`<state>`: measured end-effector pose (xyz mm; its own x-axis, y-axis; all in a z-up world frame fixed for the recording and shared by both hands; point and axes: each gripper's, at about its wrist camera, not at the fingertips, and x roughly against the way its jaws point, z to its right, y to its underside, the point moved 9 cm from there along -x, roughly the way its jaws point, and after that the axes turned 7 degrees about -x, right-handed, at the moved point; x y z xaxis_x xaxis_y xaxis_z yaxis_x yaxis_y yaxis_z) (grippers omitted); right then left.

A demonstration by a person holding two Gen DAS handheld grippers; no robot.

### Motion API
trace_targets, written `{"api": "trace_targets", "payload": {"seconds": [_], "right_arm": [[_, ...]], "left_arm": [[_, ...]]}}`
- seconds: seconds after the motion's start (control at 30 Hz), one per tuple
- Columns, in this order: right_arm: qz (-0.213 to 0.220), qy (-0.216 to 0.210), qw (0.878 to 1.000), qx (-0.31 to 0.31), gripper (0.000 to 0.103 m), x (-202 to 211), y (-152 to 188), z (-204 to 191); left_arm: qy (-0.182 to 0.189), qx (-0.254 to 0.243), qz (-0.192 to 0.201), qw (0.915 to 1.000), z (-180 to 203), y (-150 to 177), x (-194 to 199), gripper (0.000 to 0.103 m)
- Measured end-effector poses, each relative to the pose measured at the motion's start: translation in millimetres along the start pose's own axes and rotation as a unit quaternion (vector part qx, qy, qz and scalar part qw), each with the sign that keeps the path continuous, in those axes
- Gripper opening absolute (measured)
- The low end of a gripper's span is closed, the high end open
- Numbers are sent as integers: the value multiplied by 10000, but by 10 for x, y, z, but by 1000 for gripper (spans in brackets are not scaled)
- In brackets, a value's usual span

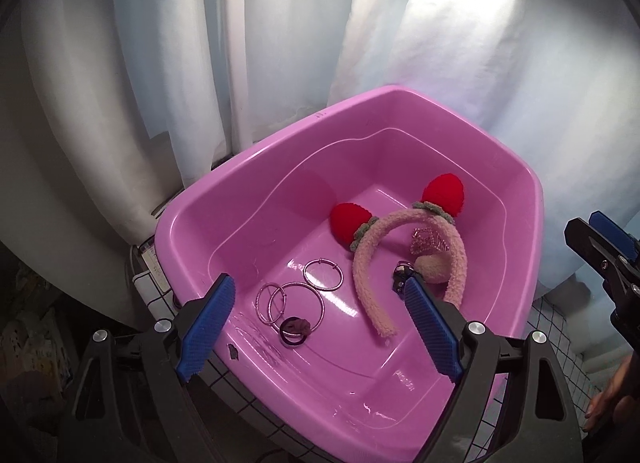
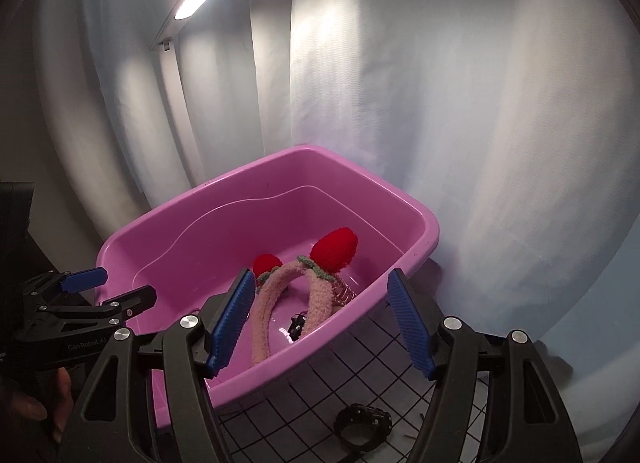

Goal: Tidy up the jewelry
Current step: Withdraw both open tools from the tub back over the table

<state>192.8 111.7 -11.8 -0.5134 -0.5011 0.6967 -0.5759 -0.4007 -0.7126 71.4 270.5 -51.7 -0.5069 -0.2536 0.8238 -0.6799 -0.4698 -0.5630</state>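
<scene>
Jewelry: bangles and headband lie in pink tub, between left hand-held gripper fingers; both hand-held grippers wide open, empty, right hand-held gripper at tub's edge.

Both the left gripper and the right gripper had matte black plastic frames with triangular cutouts, round silver screws, and ribbed blue rubber finger pads; one bore "GenRobot.AI" lettering.

A fuzzy pink headband with red strawberry ears lies in the pink tub; three silver bangles lie by its near-left wall.
</scene>
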Motion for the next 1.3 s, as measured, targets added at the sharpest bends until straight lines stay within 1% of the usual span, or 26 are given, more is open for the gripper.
{"api": "trace_targets", "payload": {"seconds": [0.1, 0.17, 0.3, 0.47, 0.57, 0.7, 0.87, 0.97, 1.1, 1.2, 1.3], "right_arm": [[88, 16, 9999, -92, 69, 191, 120, 158], [121, 26, 9998, -161, 69, 325, 221, 297], [193, 191, 9992, -289, 70, 615, 435, 632], [199, 438, 9976, -504, 71, 950, 785, 1093], [105, 575, 9966, -575, 71, 1091, 1036, 1343], [-143, 659, 9953, -695, 71, 1180, 1408, 1628], [-328, 611, 9948, -753, 71, 1258, 1735, 1873], [-375, 494, 9953, -750, 71, 1273, 1847, 1953], [-418, 311, 9961, -709, 71, 1259, 1974, 2040], [-443, 207, 9968, -640, 71, 1182, 2040, 2047], [-513, 153, 9970, -568, 71, 1060, 2077, 2041]], "left_arm": [[-7, 10, 32, 10000, 75, 93, 101, 86], [-8, 0, 67, 10000, 149, 166, 170, 87], [52, -14, 231, 9997, 333, 322, 345, 87], [132, -158, 415, 9989, 644, 562, 556, 88], [331, -121, 500, 9981, 855, 713, 672, 89], [516, -66, 513, 9973, 1126, 930, 758, 90], [529, -97, 376, 9978, 1466, 1206, 756, 90], [491, -85, 266, 9984, 1642, 1418, 733, 91], [400, 62, 25, 9992, 1778, 1671, 614, 91], [285, 125, -30, 9995, 1838, 1783, 515, 91], [145, 150, -53, 9998, 1875, 1828, 380, 91]]}}
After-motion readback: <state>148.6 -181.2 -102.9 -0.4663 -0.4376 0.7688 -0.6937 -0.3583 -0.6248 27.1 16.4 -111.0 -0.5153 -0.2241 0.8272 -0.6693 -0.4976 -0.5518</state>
